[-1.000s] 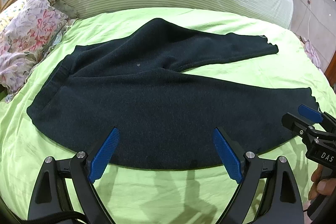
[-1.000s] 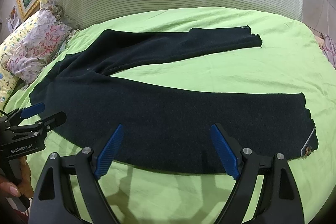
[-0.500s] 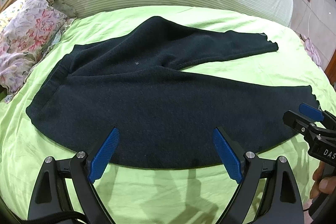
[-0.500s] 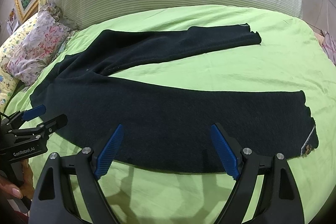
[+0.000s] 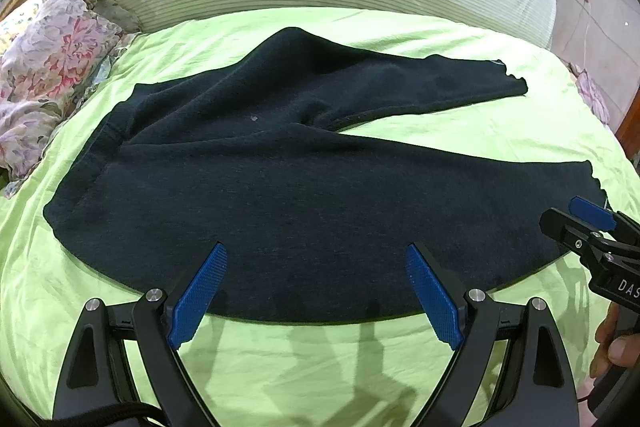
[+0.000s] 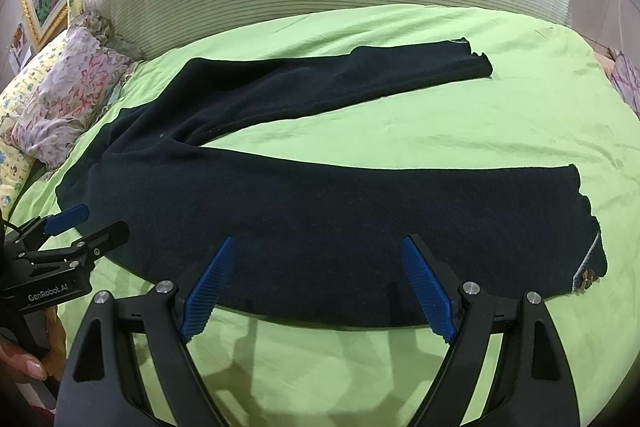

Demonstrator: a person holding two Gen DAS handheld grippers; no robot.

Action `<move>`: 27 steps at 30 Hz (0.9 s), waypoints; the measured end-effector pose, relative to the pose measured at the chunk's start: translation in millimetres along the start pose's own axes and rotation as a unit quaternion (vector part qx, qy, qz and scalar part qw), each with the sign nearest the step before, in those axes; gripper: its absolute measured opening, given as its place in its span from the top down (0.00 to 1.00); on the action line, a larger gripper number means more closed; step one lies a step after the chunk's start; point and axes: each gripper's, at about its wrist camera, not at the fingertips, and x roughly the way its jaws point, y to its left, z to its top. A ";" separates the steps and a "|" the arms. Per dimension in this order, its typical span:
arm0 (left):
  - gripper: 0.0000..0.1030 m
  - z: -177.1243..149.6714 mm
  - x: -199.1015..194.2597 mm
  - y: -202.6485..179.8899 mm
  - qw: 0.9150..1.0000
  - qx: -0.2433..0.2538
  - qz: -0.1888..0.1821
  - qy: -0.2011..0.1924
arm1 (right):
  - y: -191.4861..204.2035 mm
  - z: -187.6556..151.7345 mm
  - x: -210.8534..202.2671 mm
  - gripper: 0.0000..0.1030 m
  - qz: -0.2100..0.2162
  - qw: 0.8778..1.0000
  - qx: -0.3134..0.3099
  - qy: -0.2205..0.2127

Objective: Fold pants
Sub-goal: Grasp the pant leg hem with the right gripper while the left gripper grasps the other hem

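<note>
Dark pants [image 5: 280, 195] lie spread on a green bedsheet [image 5: 320, 359], bare sheet along the near edge, where left gripper [image 5: 316, 291] and right gripper [image 6: 320, 287] hover with jaws spread wide.

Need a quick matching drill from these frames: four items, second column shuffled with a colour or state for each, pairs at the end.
Items:
1. pants
2. bed sheet
3. pillow
4. left hand-held gripper

States:
A. floral print, at the bed's left side
B. open, holding nothing
C. dark, spread flat with legs apart
D. light green, wrinkled

Pairs: 1-C, 2-D, 3-A, 4-B
</note>
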 end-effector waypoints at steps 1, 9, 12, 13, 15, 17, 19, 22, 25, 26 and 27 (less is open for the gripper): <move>0.11 0.1 -0.1 -0.3 1.000 0.001 -0.001 0.000 | -0.5 0.3 -0.1 0.17 0.000 1.000 0.001 0.000; 0.11 9.8 2.3 -1.9 1.000 0.007 -0.027 0.007 | -8.7 7.0 0.5 0.17 0.005 1.000 0.011 0.007; 0.11 16.0 4.2 -4.9 0.999 0.012 -0.038 0.010 | -12.8 13.1 1.1 0.17 0.008 1.000 0.016 0.008; 0.11 18.8 5.3 -5.8 0.999 0.014 -0.042 0.013 | -14.7 16.1 1.2 0.17 0.010 1.000 0.017 0.007; 0.11 25.4 9.0 -7.7 0.998 0.017 -0.061 0.025 | -19.6 22.2 2.3 0.17 0.015 1.000 0.023 0.006; 0.11 32.9 12.5 -11.0 0.996 0.021 -0.075 0.034 | -27.1 31.7 4.7 0.17 0.020 0.999 0.031 0.007; 0.11 43.8 16.4 -15.5 0.995 0.030 -0.084 0.039 | -36.4 42.6 8.0 0.17 0.025 0.999 0.038 0.006; 0.11 63.7 23.2 -20.8 0.994 0.043 -0.087 0.040 | -55.5 63.9 14.0 0.17 0.026 0.999 0.048 0.003; 0.11 88.2 33.2 -24.1 0.994 0.049 -0.091 0.042 | -78.9 88.2 24.0 0.17 0.024 0.998 0.061 0.006; 0.11 95.9 36.9 -24.5 0.994 0.049 -0.092 0.043 | -87.4 96.4 28.0 0.17 0.023 0.998 0.065 0.007; 0.11 105.4 42.1 -24.8 0.993 0.048 -0.094 0.043 | -96.1 104.2 31.5 0.17 0.022 0.997 0.069 0.007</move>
